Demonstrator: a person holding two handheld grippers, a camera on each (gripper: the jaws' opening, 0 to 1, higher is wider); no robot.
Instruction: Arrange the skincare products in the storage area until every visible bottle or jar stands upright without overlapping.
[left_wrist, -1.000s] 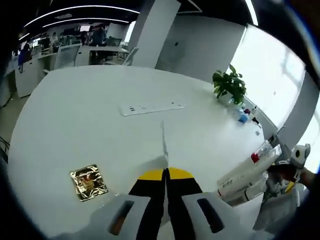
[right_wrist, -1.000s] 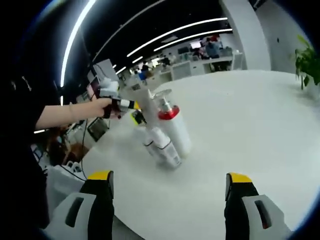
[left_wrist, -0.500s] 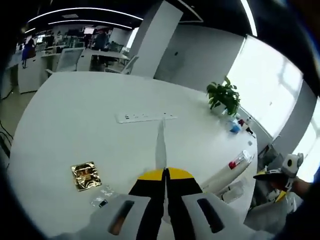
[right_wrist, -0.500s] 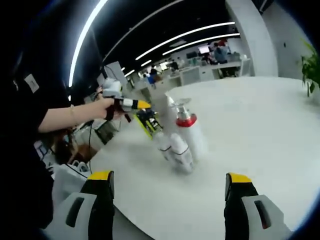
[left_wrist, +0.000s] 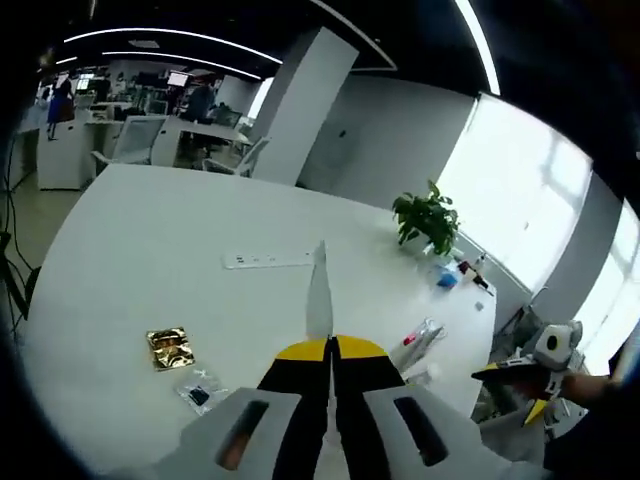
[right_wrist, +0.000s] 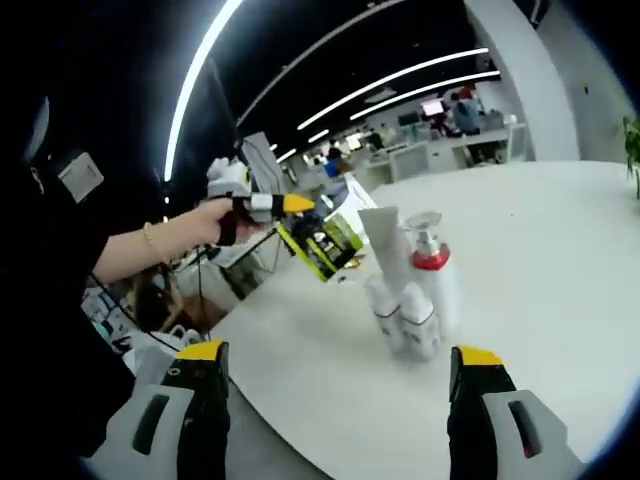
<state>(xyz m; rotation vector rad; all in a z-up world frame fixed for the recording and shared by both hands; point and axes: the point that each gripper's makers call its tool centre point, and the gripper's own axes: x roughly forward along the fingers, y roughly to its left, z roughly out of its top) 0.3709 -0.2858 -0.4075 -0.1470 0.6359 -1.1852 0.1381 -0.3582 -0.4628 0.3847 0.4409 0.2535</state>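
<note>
My left gripper (left_wrist: 330, 348) is shut on a flat packet (left_wrist: 319, 290), which I see edge-on rising from the jaws. From the right gripper view the same left gripper (right_wrist: 285, 205), held by a hand, carries that green-and-white packet (right_wrist: 322, 238) in the air above the table edge. A bunch of white skincare bottles (right_wrist: 405, 310) sits close together on the white table (right_wrist: 560, 260), among them a pump bottle with a red collar (right_wrist: 432, 268) and a white tube (right_wrist: 383, 235). In the left gripper view the red-collared bottle (left_wrist: 422, 335) lies on its side. My right gripper (right_wrist: 340, 355) is open, short of the bottles.
A gold sachet (left_wrist: 168, 348) and a small clear bag (left_wrist: 200, 392) lie near the table's left front. A white power strip (left_wrist: 265, 260) lies mid-table. A potted plant (left_wrist: 428, 215) and small blue items (left_wrist: 445, 278) stand far off. The right gripper (left_wrist: 520, 375) hovers beyond the table edge.
Both views have pulled back and up, so the bottles look smaller. The left gripper has lifted with the packet still held. The right jaws stay open.
</note>
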